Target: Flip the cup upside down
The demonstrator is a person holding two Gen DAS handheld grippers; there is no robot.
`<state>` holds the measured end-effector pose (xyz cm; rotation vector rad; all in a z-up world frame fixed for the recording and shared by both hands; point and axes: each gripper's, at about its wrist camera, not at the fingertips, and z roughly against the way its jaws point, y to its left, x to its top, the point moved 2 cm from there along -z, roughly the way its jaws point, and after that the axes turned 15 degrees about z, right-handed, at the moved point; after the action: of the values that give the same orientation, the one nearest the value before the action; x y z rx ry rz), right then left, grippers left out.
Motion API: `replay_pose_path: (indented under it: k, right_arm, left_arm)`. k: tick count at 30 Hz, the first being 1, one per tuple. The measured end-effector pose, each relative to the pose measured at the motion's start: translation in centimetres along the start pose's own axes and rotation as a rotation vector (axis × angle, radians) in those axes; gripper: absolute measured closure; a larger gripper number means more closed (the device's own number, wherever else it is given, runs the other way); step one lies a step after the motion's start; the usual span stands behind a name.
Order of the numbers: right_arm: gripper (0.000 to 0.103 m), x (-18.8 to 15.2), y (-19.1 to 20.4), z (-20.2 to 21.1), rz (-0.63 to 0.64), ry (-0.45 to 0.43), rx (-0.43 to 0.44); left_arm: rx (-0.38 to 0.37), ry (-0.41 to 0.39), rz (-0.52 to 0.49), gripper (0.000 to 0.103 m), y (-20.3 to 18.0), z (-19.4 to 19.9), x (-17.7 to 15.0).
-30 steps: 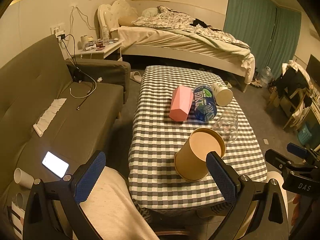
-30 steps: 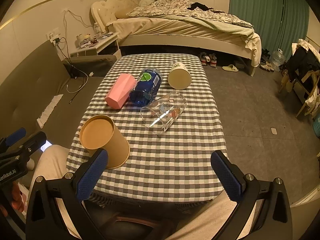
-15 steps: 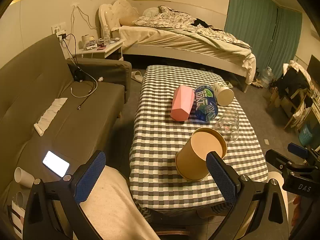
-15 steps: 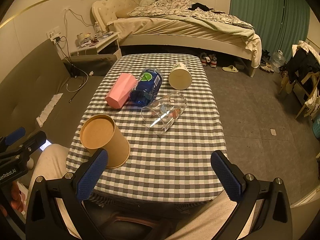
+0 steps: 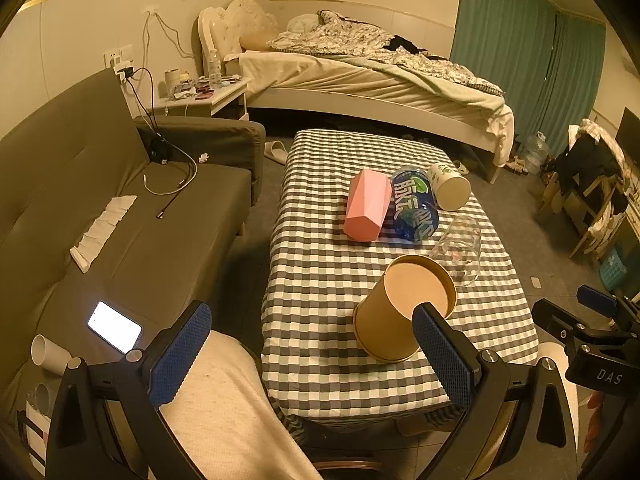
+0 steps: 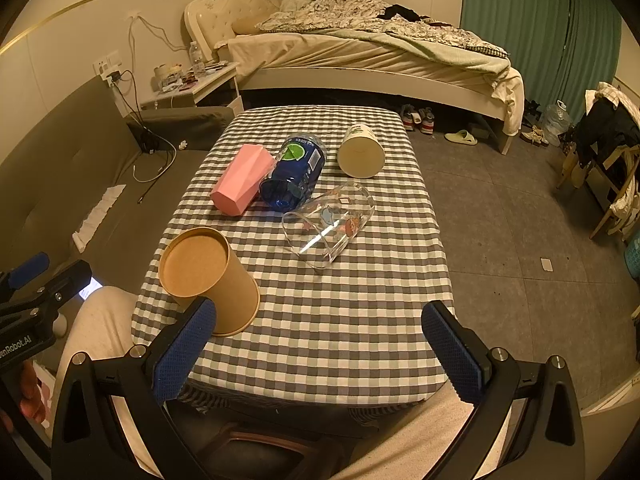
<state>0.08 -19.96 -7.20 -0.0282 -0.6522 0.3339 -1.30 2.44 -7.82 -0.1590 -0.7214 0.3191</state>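
Note:
A brown paper cup (image 5: 400, 312) (image 6: 208, 276) stands upside down near the front of the checked table (image 5: 320, 280) (image 6: 360, 320), base up. A clear glass cup (image 5: 460, 248) (image 6: 328, 224), a pink cup (image 5: 366, 210) (image 6: 240, 184), a blue cup (image 5: 414, 208) (image 6: 292, 178) and a white cup (image 5: 450, 186) (image 6: 360, 152) lie on their sides behind it. My left gripper (image 5: 310, 356) is open, held before the table's front left edge. My right gripper (image 6: 318, 354) is open over the front edge. Both are empty.
A grey sofa (image 5: 120, 220) stands left of the table with a lit phone (image 5: 114, 326) and cables on it. A bed (image 6: 360, 52) lies behind, a nightstand (image 5: 200, 98) at the back left. A chair with clothes (image 6: 604, 148) stands at the right.
Both grippers stay open and nearly still. The left view has shifted very slightly. No cup has moved.

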Motion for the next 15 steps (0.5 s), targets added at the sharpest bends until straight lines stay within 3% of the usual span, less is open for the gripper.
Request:
replay_pose_path:
  k: [15]
  right_arm:
    - [0.0, 0.12, -0.01, -0.2, 0.008, 0.009, 0.002]
  left_arm:
    - [0.003, 0.003, 0.0, 0.0, 0.5, -0.02, 0.15]
